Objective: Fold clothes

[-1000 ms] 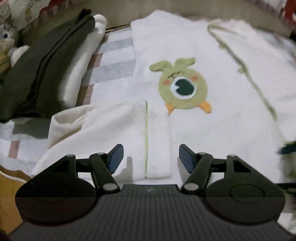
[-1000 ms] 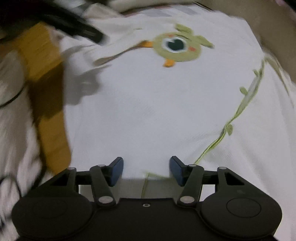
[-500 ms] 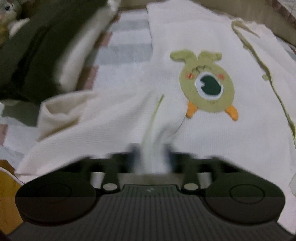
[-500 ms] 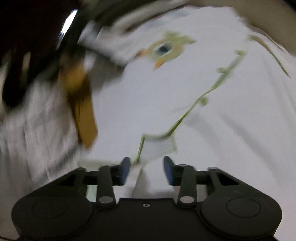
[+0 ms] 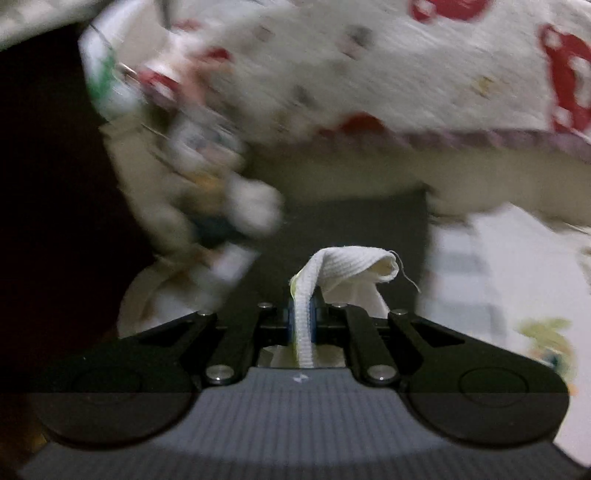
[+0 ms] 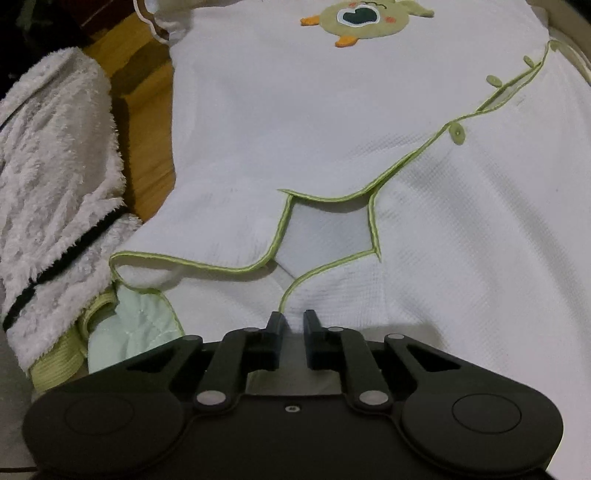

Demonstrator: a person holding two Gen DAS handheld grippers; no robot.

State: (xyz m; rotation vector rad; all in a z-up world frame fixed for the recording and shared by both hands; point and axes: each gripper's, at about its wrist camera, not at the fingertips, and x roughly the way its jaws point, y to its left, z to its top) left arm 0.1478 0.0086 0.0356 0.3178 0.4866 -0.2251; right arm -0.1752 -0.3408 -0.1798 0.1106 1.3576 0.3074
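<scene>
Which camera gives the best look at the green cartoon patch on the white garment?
The right wrist view: the green cartoon patch is sharp at the top of the frame, its dark mouth and orange feet clear on the white garment. The left wrist view catches it only as a blurred smear at the right edge.

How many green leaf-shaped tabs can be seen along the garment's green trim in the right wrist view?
3. One sits midway along the diagonal green trim, and two lie near its far end. More may be hidden where the white garment folds.

left claw (image 5: 302, 318) raised, jaws clamped together, right claw (image 6: 294, 322) low, jaws nearly closed
</scene>
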